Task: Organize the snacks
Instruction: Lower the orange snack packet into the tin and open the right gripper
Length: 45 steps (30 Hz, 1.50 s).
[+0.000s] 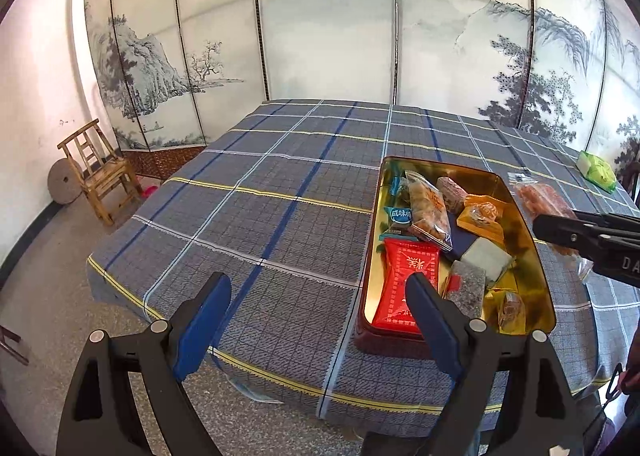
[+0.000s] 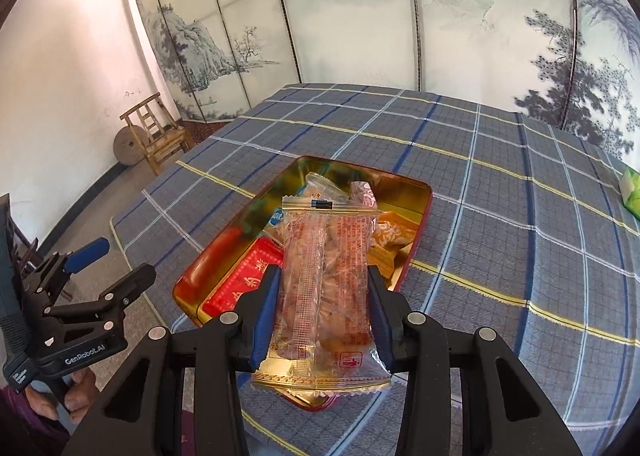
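Clear snack packet (image 2: 326, 284): clamped across its width by the right gripper (image 2: 324, 320), long axis pointing away, above the tin's (image 2: 420, 216) near end. Left gripper (image 1: 316, 316): wide open, empty, beside the tin's left wall, farther off.

Table (image 1: 280, 184), cloth-covered: tin (image 1: 520, 200) on its near right part, packets lying loose inside. One flat packet (image 1: 404, 280) at the tin's near left; a clear packet (image 2: 324, 276) above the tin, between the right gripper (image 2: 324, 320) fingers. Far right edge: a small pack (image 1: 596, 170), apparently tissues. Screen (image 1: 328, 36) behind the table; chair (image 1: 98, 168) far left, on the floor.
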Tool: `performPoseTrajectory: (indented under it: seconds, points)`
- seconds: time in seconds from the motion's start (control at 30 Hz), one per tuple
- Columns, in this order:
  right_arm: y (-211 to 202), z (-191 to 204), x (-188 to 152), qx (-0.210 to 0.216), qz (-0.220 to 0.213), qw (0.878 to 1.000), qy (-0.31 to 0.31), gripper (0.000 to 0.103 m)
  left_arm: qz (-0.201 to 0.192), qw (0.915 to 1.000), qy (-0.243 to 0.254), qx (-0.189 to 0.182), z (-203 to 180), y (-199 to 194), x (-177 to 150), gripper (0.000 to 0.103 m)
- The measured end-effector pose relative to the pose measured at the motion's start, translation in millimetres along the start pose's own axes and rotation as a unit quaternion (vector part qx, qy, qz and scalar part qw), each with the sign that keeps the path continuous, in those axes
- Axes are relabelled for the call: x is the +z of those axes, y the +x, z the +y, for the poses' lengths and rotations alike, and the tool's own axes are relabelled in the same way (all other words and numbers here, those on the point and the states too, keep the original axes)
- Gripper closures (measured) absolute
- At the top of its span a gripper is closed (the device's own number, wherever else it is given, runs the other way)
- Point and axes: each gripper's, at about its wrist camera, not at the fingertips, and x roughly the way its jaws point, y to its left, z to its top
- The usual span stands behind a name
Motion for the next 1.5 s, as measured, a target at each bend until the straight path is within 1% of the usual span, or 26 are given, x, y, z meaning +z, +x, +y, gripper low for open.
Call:
performPoseTrajectory:
  seconds: [0.17,0.23,0.37,1.17,1.5]
  points:
    - [23.7,3.7,-0.4,0.0,0.016,1.0,-0.001,0.06,0.0,0.9998,0.019,0.0,0.6,-2.0,-2.2,0.015]
    - [32.2,5.5,-1.5,-0.003,0.023,1.0,-0.002,0.06,-0.004,0.9998,0.021,0.002,1.9,-3.0,-2.1,0.009]
    - [42.6,6.6,-4.8,-0.007,0.033,0.999,0.001,0.06,-0.007,0.9997,0.022,0.0,5.1,-4.7,-1.3,0.008]
    - [51.5,20.4,-16.7,-0.006,0.05,0.999,-0.007,0.06,-0.014,0.9994,0.032,-0.007,-0.1,-8.8,-0.3,0.008]
    - [56.1,16.7,-23.5,-0.003,0.054,0.999,0.0,0.06,-0.009,0.9994,0.032,-0.009,-1.7,-6.9,-0.8,0.008]
